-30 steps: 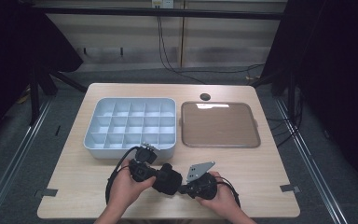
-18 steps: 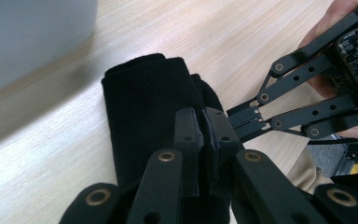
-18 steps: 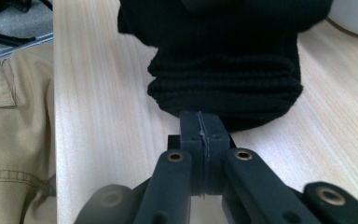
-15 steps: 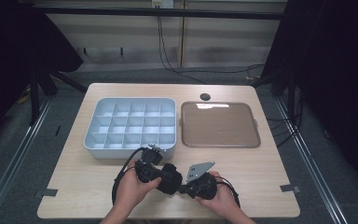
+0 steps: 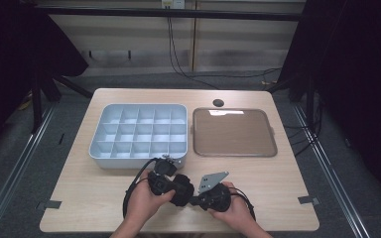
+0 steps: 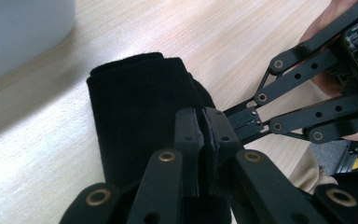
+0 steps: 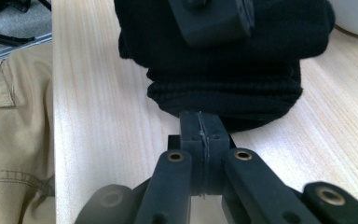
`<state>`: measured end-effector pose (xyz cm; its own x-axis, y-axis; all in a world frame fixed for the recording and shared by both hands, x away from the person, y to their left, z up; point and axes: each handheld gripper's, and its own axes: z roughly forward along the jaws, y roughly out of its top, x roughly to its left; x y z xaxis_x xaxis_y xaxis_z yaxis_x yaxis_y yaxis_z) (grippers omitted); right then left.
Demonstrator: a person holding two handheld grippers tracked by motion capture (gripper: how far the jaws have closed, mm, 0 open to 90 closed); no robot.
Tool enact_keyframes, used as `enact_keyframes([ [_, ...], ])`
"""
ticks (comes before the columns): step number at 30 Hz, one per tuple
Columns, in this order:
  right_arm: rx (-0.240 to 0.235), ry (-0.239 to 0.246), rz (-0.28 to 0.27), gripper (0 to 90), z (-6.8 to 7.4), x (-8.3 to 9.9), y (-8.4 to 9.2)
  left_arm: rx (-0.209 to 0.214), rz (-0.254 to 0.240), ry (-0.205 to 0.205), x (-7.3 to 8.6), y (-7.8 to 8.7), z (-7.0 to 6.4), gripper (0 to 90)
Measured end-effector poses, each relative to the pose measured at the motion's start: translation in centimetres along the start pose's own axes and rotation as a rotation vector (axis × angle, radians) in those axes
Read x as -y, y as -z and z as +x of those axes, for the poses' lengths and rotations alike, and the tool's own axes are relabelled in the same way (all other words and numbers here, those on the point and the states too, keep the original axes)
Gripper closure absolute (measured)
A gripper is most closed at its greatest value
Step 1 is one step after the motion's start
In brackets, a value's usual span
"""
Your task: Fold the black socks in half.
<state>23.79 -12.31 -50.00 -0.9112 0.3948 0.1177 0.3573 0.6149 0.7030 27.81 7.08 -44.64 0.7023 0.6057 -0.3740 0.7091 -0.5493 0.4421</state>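
Both of the person's hands come in from the near edge of the tabletop and meet close together at its front middle, just in front of the grey compartment tray. The left hand is angled inward toward the right, and its left gripper points across at a folded black cloth that lies between the two hands. In the left gripper view the jaws are drawn nearly together, with a thin fold of the black fabric pinched between the pads; the bulk of the cloth, rolled or folded over, rests on the wood just beyond them. The right hand is angled inward toward the left, so the right gripper faces the left one from the opposite side of the cloth. Its jaws are pressed tight together at the cloth's near edge; whether any fabric is caught between them cannot be told. The grey three-cornered plate on the right gripper stands tilted upward. A brown flat tray sits to the right of the compartment tray, well apart from both hands. The person's tan trousers show beside the tabletop's edge in the right gripper view.
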Motion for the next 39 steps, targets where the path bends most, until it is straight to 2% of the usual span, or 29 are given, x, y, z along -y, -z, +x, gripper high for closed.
enact_keyframes([
  [7,0.0,-0.007,0.0,90.0,0.0,0.0,0.0,-0.006,0.01,-0.018,0.0,-1.1,-0.3,84.5],
  [9,0.001,-0.002,0.0,90.0,-0.1,0.0,0.1,-0.002,0.01,-0.007,0.1,-1.2,-0.1,84.6],
  [18,0.022,-0.02,0.003,90.0,-0.5,0.3,0.7,-0.025,0.025,-0.021,0.1,-1.6,-0.3,84.9],
  [24,0.034,-0.037,0.007,90.0,-0.8,0.4,0.9,-0.045,0.031,-0.022,0.1,-1.9,-0.7,85.1],
  [32,0.052,-0.027,0.012,90.0,-1.0,0.4,1.1,-0.092,0.049,-0.061,0.0,-2.3,-1.4,85.4],
  [34,0.055,-0.039,0.014,89.9,-1.0,0.5,1.2,-0.096,0.049,-0.066,0.0,-2.4,-1.5,85.6],
  [35,0.063,-0.026,0.017,89.7,-1.2,0.6,1.3,-0.106,0.051,-0.074,0.0,-2.5,-1.6,85.6],
  [39,0.068,-0.041,0.009,88.2,-1.3,0.7,1.5,-0.105,0.051,-0.073,0.1,-2.5,-1.6,85.7],
])
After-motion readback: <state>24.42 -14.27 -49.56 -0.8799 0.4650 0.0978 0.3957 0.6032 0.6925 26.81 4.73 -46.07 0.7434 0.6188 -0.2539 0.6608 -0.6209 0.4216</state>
